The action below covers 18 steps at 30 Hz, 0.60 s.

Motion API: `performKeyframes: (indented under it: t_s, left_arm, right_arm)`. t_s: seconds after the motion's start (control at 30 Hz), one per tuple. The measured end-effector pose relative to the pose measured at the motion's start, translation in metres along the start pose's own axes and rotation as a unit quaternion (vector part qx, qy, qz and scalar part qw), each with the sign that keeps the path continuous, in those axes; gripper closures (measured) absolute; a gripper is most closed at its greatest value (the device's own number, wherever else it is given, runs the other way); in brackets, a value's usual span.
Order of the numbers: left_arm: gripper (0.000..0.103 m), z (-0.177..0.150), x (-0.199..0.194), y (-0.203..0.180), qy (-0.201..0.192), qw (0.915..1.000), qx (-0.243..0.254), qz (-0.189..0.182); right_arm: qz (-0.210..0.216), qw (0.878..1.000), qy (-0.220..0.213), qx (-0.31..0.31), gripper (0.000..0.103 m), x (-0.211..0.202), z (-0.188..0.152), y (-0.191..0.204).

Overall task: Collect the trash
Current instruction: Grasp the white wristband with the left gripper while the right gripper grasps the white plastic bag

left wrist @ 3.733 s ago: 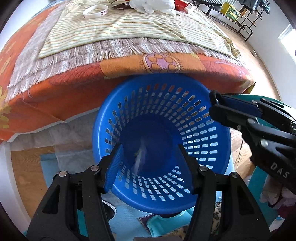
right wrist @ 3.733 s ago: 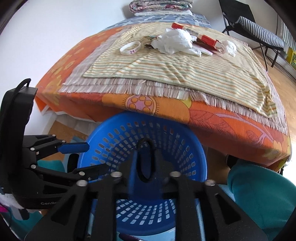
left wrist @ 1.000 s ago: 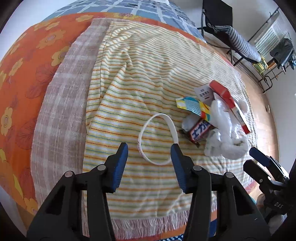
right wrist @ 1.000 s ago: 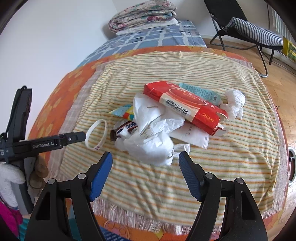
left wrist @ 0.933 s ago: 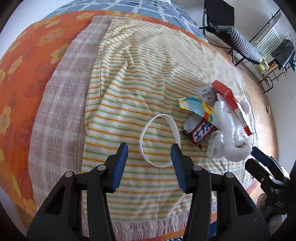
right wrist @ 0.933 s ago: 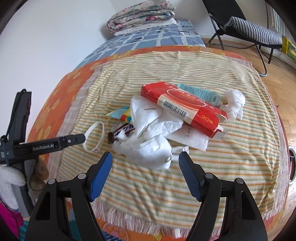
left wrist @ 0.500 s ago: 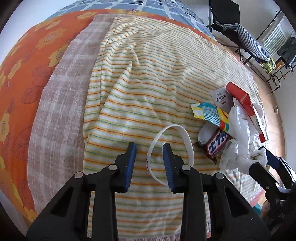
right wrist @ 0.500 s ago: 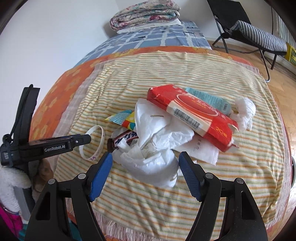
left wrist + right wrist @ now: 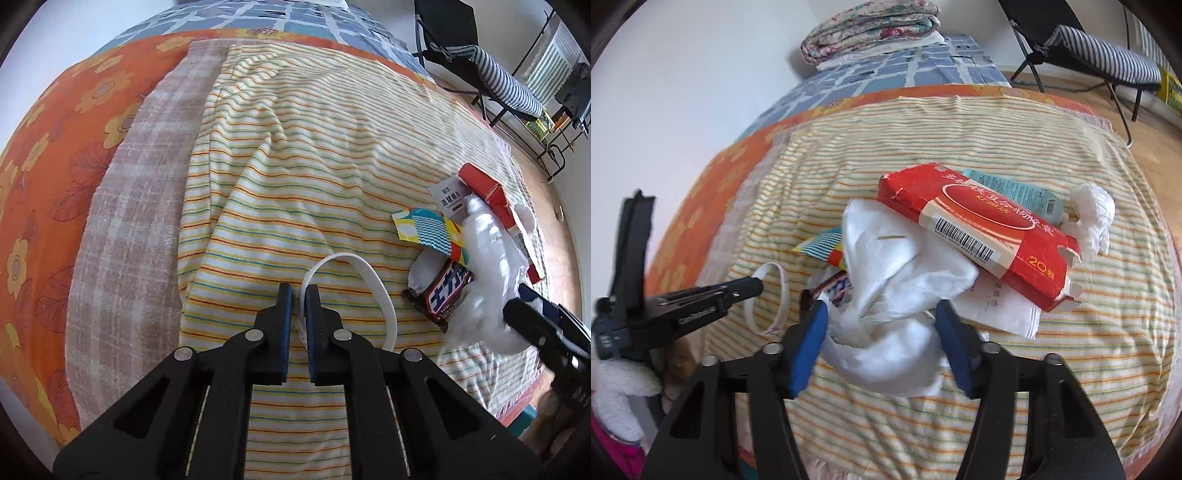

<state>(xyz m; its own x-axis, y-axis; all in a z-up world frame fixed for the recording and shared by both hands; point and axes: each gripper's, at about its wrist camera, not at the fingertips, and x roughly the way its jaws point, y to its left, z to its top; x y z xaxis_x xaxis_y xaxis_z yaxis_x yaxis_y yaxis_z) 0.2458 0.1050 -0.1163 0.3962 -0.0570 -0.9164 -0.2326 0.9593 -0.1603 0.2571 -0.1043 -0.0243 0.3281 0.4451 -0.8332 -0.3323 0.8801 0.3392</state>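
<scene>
Where a basket filled both views a few seconds back, a bed [image 9: 122,206] now lies under both tools, its striped towel [image 9: 295,155] spread over an orange cover [image 9: 48,147]. Since a second ago the left gripper [image 9: 300,291] has closed from well apart until its jaws pinch the near side of the white ring [image 9: 373,280], which lay loose between them before; the rest of the loop curves off to its right. The right gripper [image 9: 881,317] has just been closing too, its jaws now set either side of the crumpled bag [image 9: 897,306], which sits between them; whether the pads already press it I cannot tell. Just beyond that bag the red box [image 9: 982,229] leans over the heap, with a candy wrapper [image 9: 836,286] beside the left jaw and a paper wad [image 9: 1091,214] at the far right. Ahead of and to the left of the left tool, the towel is bare cloth out to the cover. Its fringed edge runs just under the right tool.
</scene>
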Motion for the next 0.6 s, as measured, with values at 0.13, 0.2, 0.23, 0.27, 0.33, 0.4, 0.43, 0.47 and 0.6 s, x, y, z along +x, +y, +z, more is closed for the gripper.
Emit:
performKeyframes:
  t_s: [0.13,0.2,0.23,0.27,0.33,0.4,0.43,0.47,0.6]
  left_arm:
    - [0.099,-0.001,-0.007,0.007,-0.007,1.0000,-0.005,-0.003]
    - [0.099,-0.001,-0.012,0.011,-0.011,0.9999,-0.009,-0.004]
    - [0.099,-0.001,-0.013,0.013,-0.013,0.9998,-0.011,-0.004]
    - [0.099,-0.002,-0.016,0.014,-0.015,0.9998,-0.012,-0.005]
    - [0.099,-0.002,-0.018,0.017,-0.015,0.9998,-0.015,-0.006]
    - [0.100,-0.003,-0.021,0.020,-0.017,0.9997,-0.018,-0.008]
    - [0.100,-0.004,-0.022,0.021,-0.018,0.9996,-0.019,-0.010]
    - [0.100,-0.004,-0.023,0.022,-0.018,0.9996,-0.021,-0.011]
    - [0.100,-0.005,-0.023,0.024,-0.017,0.9996,-0.020,-0.010]
  right_arm:
    - [0.016,1.000,-0.003,0.003,0.080,-0.009,-0.003,0.000]
    - [0.017,1.000,-0.005,0.001,0.094,-0.012,-0.005,0.001]
    - [0.018,1.000,-0.008,0.001,0.096,-0.014,-0.006,0.001]
    - [0.020,1.000,-0.012,0.002,0.096,-0.017,-0.006,0.002]
    - [0.021,1.000,-0.020,0.000,0.096,-0.022,-0.007,0.003]
    - [0.018,0.999,-0.029,-0.005,0.098,-0.027,-0.008,0.004]
    - [0.018,0.999,-0.032,-0.006,0.098,-0.028,-0.008,0.004]
    - [0.024,0.999,-0.035,-0.008,0.098,-0.030,-0.008,0.004]
    - [0.002,1.000,-0.011,-0.019,0.085,-0.027,-0.010,0.007]
